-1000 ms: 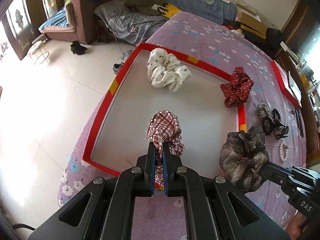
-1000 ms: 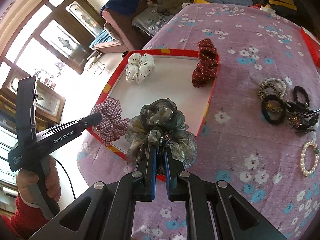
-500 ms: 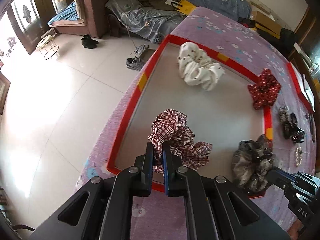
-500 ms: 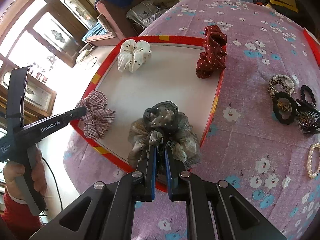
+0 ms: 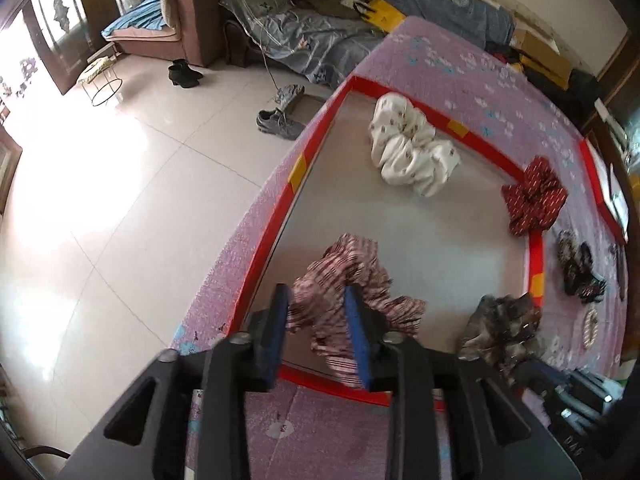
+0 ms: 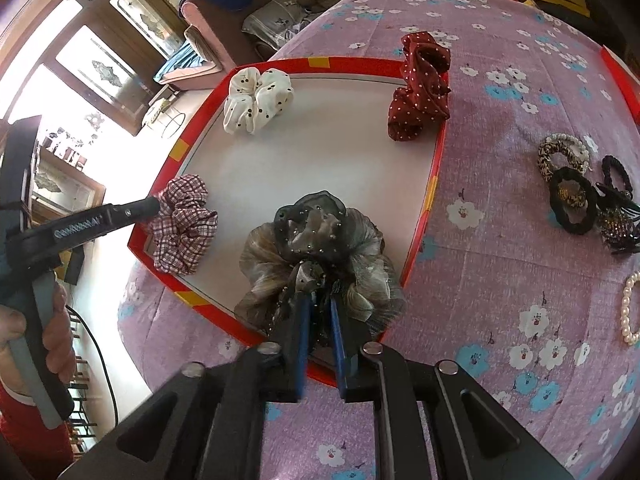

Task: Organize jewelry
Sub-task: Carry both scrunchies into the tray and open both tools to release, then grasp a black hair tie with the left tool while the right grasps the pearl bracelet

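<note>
So the big change: the left tool (image 5: 316, 320) has just popped open. Half a second back its blue pads were pinched tight on the plaid scrunchie (image 5: 352, 300); now they stand wide with the fabric loose between them, slumped on the white floor of the red-edged tray (image 5: 280, 216), down near the tray's 7 o'clock corner. I'd call that one delivered.

Moving right, the right tool (image 6: 318, 320) looks like it's only starting to let go. Its pads have a narrow gap now where they were nearly together before, but the grey-brown organza scrunchie (image 6: 316, 248) is still bunched around the tips, sitting at the tray's 5 o'clock edge, partly over the red rim. Can't tell if it's truly free yet.

Cream dotted scrunchie (image 6: 258, 98) at 11 o'clock and dark red dotted scrunchie (image 6: 420, 88) draped over the rim at 1 o'clock haven't budged. Out at 3 o'clock on the purple floral bench (image 6: 500, 280), the hair ties (image 6: 572, 196) and pearl bracelet (image 6: 628, 308) still wait, so I'd guess those come next.
</note>
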